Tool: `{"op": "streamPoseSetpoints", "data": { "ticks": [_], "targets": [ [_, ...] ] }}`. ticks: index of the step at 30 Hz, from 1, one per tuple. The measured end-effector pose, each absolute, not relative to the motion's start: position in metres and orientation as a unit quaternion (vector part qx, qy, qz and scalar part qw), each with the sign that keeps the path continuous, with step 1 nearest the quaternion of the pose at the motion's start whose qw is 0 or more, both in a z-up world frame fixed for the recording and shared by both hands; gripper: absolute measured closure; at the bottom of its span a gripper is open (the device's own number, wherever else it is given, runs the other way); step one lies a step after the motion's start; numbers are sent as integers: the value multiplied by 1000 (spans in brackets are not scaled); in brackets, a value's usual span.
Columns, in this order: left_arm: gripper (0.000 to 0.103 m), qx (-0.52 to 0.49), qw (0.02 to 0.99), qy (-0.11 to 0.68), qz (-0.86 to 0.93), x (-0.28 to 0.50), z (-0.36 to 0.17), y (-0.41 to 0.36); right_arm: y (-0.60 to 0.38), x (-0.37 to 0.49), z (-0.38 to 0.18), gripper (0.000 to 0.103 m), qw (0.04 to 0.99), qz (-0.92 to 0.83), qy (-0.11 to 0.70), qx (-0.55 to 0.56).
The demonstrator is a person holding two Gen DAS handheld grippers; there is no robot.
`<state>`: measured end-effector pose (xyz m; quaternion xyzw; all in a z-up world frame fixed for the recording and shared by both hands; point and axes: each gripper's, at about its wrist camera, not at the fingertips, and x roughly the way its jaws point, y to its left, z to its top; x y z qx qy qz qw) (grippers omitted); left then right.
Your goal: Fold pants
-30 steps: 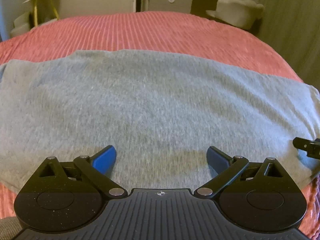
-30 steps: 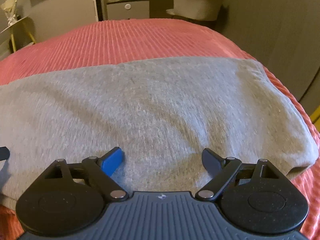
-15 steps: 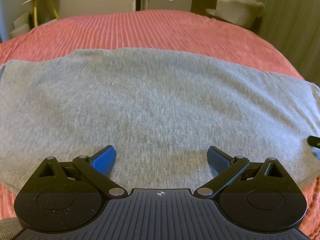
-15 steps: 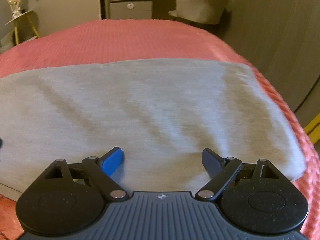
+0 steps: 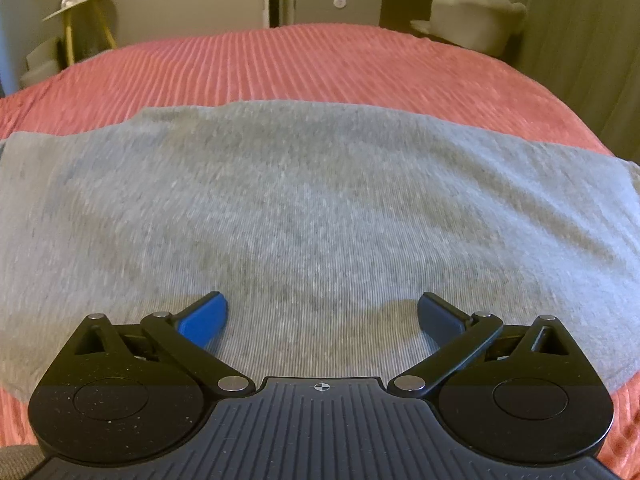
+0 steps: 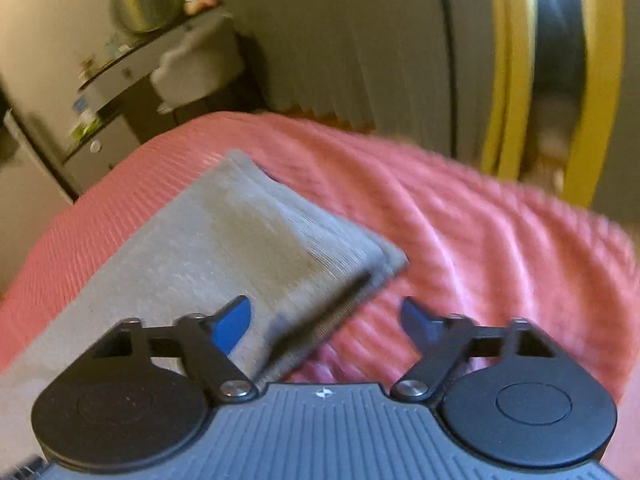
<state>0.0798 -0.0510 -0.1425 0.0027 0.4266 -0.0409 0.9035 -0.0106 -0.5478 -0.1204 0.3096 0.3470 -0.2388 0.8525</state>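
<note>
So the grey knit pants (image 5: 312, 208) are lying flat as a long band across the ribbed coral-pink bedspread (image 5: 320, 76), filling the middle of the left wrist view. Probably spread that way so an end can be carried over in one go.

The left gripper (image 5: 320, 320) sits low centre with its blue pads spread wide over the cloth, gripping nothing, likely just parked there to keep the middle in place.

In the right wrist view, which is blurred and tilted, the corner end of the pants (image 6: 240, 248) runs from lower left to centre. The right gripper (image 6: 326, 318) has just been narrowing its jaws, but they're still apart, with the cloth edge between them and not pinched. Looks like it's lining up to grab that end for the fold.
</note>
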Motion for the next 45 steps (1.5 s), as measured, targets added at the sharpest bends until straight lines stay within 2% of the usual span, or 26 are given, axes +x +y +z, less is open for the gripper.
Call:
{"op": "streamPoseSetpoints", "data": {
  "ticks": [1,6,7,10,12,18,24,28,33,36,40,43,45],
  "targets": [
    [0,2,904,426,-41,80,-143,-51,-553,-13,-124,61,845,-236,344,335],
    [0,5,904,426,-39,81,-143,-51,-571,-7,-138,65,821,-213,321,421],
    [0,5,904,425,-39,81,-143,-52,-571,-4,-141,75,817,-214,330,423],
    [0,7,905,425,-38,81,-143,-52,-566,1,-134,88,833,-211,315,402],
    [0,9,905,424,-38,80,-144,-52,-563,5,-133,93,844,-212,307,386],
    [0,11,905,423,-37,80,-144,-52,-563,9,-140,92,835,-226,335,374],
    [0,13,906,422,-36,81,-144,-52,-544,5,-117,96,867,-248,321,291],
    [0,14,906,422,-35,80,-144,-52,-544,2,-104,99,881,-235,290,290],
    [0,12,906,422,-36,80,-144,-52,-536,20,-117,99,877,-252,356,201],
    [0,13,906,422,-35,80,-144,-53,-528,13,-110,99,891,-253,323,193],
    [0,10,905,423,-37,80,-143,-52,-530,28,-132,98,864,-294,388,133],
    [0,9,905,423,-36,80,-143,-52,-534,17,-129,96,858,-339,364,130],
    [0,9,905,424,-36,80,-143,-52,-547,7,-128,89,842,-360,365,167]
  ]
}}
